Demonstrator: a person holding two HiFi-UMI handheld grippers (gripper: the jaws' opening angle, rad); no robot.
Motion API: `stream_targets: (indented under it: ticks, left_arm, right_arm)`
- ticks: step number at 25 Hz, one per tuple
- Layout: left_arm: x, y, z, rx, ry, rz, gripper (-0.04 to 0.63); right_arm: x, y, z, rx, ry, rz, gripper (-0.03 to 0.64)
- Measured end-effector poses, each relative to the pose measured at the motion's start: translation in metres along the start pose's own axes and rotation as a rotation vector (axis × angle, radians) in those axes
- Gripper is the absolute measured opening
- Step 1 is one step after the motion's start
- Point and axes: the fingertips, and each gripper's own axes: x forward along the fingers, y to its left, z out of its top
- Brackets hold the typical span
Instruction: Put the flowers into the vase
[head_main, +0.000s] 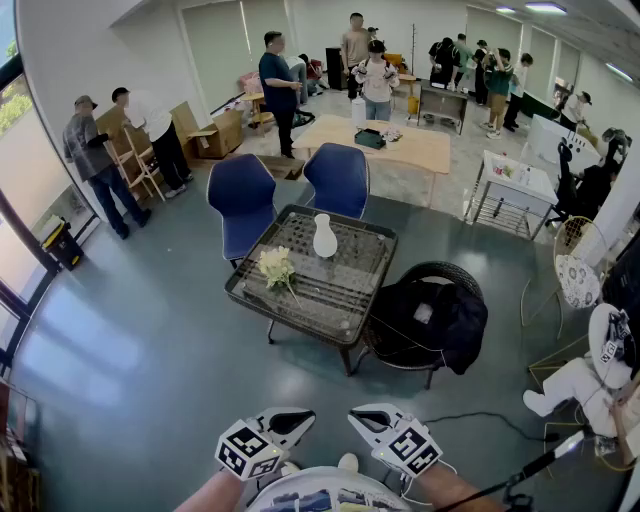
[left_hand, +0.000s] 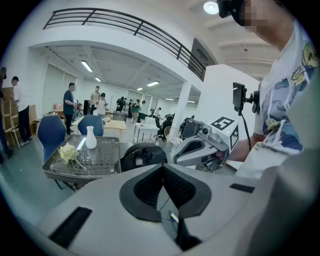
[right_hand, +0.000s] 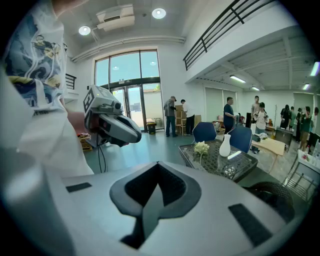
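Note:
A white vase (head_main: 325, 237) stands upright on a low dark glass-topped table (head_main: 345, 305) in the middle of the room. A bunch of pale flowers (head_main: 277, 268) lies on the table, left of and nearer than the vase. Both grippers are held close to my body, far from the table. My left gripper (head_main: 303, 415) and right gripper (head_main: 358, 415) point toward each other, both shut and empty. The left gripper view shows the shut jaws, the vase (left_hand: 90, 138) and the flowers (left_hand: 67, 152) far off at left. The right gripper view shows the vase (right_hand: 225, 146) and flowers (right_hand: 201, 147) at right.
Two blue chairs (head_main: 240, 195) (head_main: 337, 178) stand behind the table. A round black wicker chair with a dark jacket (head_main: 430, 320) touches its right side. Farther back are a wooden table (head_main: 385, 145), a white cart (head_main: 510, 185) and several people. A cable (head_main: 480, 420) lies on the floor.

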Motion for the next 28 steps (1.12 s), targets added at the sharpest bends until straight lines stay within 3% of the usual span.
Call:
stream_targets:
  ticks: [10, 15, 18, 21, 23, 26, 28]
  left_arm:
    - [0.002, 0.014, -0.006, -0.069, -0.006, 0.046, 0.009]
    - [0.016, 0.069, 0.003, -0.091, -0.050, 0.076, 0.011]
    - [0.028, 0.123, 0.015, -0.101, -0.076, 0.100, 0.011]
    - [0.044, 0.196, 0.022, -0.149, -0.085, 0.131, 0.011]
    - [0.063, 0.260, 0.022, -0.201, -0.080, 0.140, 0.019]
    - [0.097, 0.362, 0.032, -0.318, -0.065, 0.137, 0.100]
    - [0.116, 0.424, 0.040, -0.390, -0.053, 0.150, 0.116]
  right_arm:
    - [0.010, -0.026, -0.001, 0.019, -0.001, 0.040, 0.011]
    - [0.032, -0.061, 0.003, 0.028, -0.004, 0.028, 0.012]
    - [0.047, -0.100, 0.009, 0.027, 0.003, -0.056, 0.027]
    - [0.063, -0.141, 0.018, 0.048, 0.016, -0.141, 0.102]
    - [0.078, -0.172, 0.029, 0.075, 0.027, -0.189, 0.112]
    - [0.107, -0.219, 0.051, 0.114, 0.038, -0.253, 0.114]
    - [0.123, -0.244, 0.066, 0.140, 0.055, -0.287, 0.114]
